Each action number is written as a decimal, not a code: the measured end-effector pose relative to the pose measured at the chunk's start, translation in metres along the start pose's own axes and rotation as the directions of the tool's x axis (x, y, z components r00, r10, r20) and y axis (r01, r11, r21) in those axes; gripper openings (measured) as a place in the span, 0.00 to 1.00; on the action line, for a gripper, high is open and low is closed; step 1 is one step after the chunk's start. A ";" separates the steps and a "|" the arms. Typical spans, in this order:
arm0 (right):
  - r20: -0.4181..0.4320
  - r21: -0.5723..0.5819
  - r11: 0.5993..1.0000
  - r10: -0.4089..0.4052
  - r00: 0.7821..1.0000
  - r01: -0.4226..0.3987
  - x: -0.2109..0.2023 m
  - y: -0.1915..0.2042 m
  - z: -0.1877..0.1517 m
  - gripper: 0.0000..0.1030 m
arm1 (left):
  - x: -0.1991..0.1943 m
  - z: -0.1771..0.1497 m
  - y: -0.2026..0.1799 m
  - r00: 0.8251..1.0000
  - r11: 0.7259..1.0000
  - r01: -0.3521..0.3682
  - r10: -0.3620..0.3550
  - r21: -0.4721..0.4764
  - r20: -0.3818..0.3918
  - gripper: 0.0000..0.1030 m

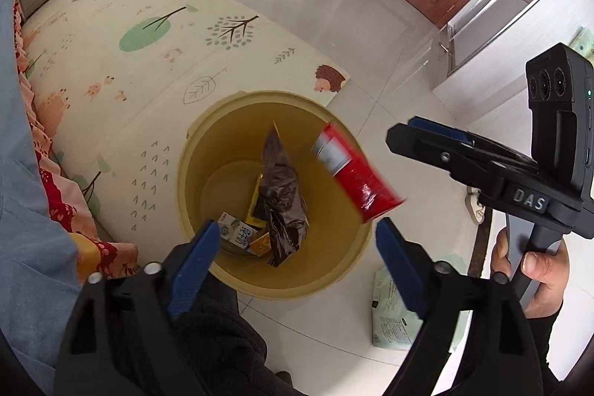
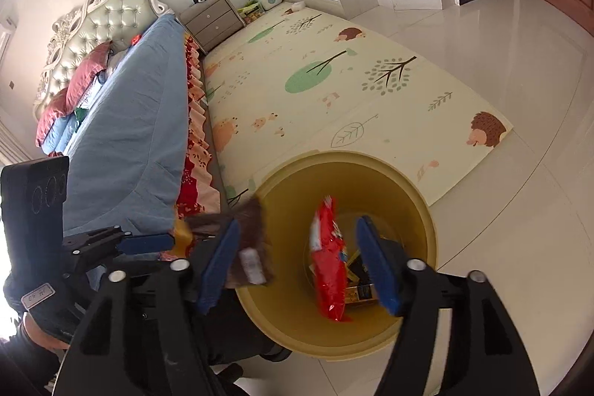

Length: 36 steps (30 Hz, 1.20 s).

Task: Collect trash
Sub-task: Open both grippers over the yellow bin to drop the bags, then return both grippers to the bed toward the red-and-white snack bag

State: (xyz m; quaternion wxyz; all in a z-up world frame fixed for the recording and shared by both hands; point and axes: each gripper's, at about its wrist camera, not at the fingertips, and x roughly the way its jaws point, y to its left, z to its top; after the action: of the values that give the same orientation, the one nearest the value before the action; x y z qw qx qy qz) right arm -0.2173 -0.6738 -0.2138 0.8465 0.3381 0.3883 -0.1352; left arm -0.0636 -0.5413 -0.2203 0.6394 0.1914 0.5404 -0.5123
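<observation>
Bin (image 1: 208, 151): a round yellow bin, open at the top, stands on the tiled floor (image 1: 389, 47). It is the landmark for every place below.
Left claw (image 1: 297, 262): it hangs above the near rim of the bin and points steeply down into it. Its blue pads (image 1: 193, 266) stand wide apart, with nothing pressed between them.
Brown wrapper (image 1: 282, 195): a crumpled dark brown wrapper, blurred, hangs loose over the bin's mouth, touching neither pad. In the right wrist view the same wrapper (image 2: 252, 240) shows by the bin's left rim.
Right claw (image 2: 297, 266): it also points down over the bin, pads well apart and gripping nothing.
Red packet (image 2: 328, 266): a red packet with a white patch sits between the right claw's pads without touching either. From the left wrist view it (image 1: 352, 173) is blurred, over the bin's right rim.
Inside the bin: a small white and blue carton (image 1: 235, 234), a yellow packet (image 1: 261, 244) and a dark box lie at the bottom.
Play mat (image 1: 148, 54): a cream mat with trees and hedgehogs lies behind the bin; its edge runs under the bin's far side.
Bed (image 2: 130, 121): a blue-covered bed stands left of the bin.
Green bag (image 1: 389, 318): a pale green bag lies on the floor right of the bin.
Hand (image 1: 534, 266): a hand right of the bin holds the right claw's handle.
</observation>
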 end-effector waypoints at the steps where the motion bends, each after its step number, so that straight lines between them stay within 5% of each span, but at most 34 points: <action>1: 0.003 0.011 1.000 0.008 1.000 -0.008 0.000 -0.004 -0.001 0.72 | 0.002 0.001 0.001 1.000 1.000 -0.012 0.012 -0.003 -0.008 0.84; 9: -0.004 0.037 0.999 0.000 1.000 0.000 0.002 -0.011 -0.003 0.72 | 0.006 0.001 0.009 0.997 0.998 -0.063 0.062 -0.023 -0.043 0.84; 21: 0.024 0.015 1.000 -0.021 0.999 0.021 -0.010 0.004 0.008 0.72 | -0.021 0.001 0.004 0.999 0.999 -0.048 0.048 0.006 0.014 0.85; 36: 0.108 -0.124 0.992 0.002 0.994 0.012 -0.044 0.081 0.031 0.72 | -0.116 -0.007 0.018 0.978 0.999 -0.047 0.045 0.008 0.205 0.85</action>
State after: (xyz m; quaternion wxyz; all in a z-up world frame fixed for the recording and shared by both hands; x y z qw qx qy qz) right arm -0.1884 -0.6367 -0.1283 0.8853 0.2760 0.3506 -0.1309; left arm -0.0393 -0.4765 -0.1250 0.7021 0.1542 0.4637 -0.5178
